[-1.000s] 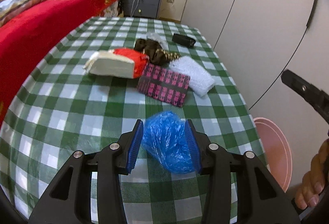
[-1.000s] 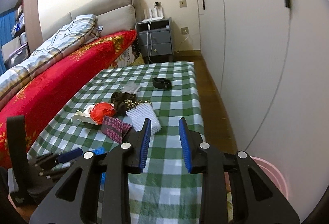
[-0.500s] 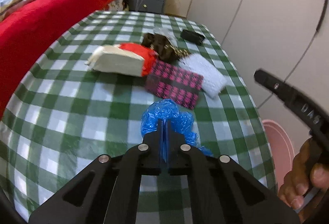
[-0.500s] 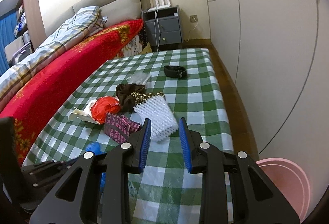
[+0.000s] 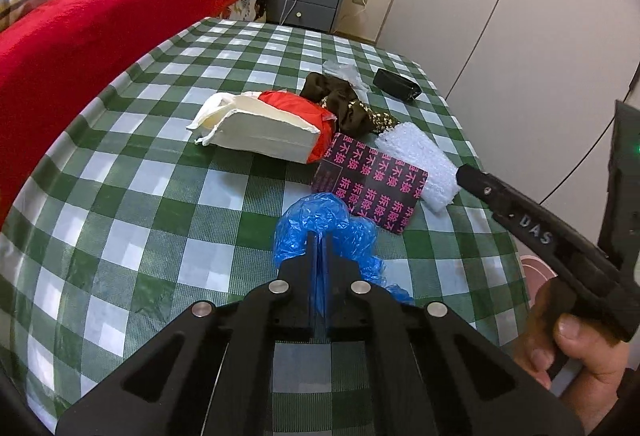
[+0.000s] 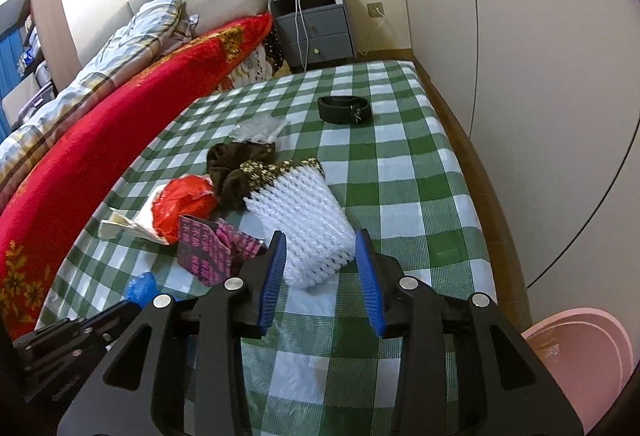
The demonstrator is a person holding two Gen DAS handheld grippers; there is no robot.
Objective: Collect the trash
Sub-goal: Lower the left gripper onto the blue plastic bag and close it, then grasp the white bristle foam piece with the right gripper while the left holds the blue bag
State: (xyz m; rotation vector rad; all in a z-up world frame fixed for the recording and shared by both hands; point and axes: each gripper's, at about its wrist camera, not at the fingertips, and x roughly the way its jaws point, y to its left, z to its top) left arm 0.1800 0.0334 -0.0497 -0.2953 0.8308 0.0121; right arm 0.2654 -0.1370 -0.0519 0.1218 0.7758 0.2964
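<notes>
The blue bag (image 5: 326,232) is thin, crinkled, glossy plastic. The checked cloth (image 5: 160,196) on the surface looks smooth with a slight shine. The white bubble wrap (image 6: 304,224) is bumpy plastic. The blanket (image 5: 80,36), upper left, is fuzzy red cloth. The left hand-held gripper (image 5: 319,248) is matt black plastic.

Only a couple of readable bits here. The black packet (image 5: 370,186) on the checked tablecloth is covered in repeating pink Chinese characters, looks like "拆除不换". The right gripper (image 5: 520,214) has "DAS" in pale letters along its finger.
</notes>
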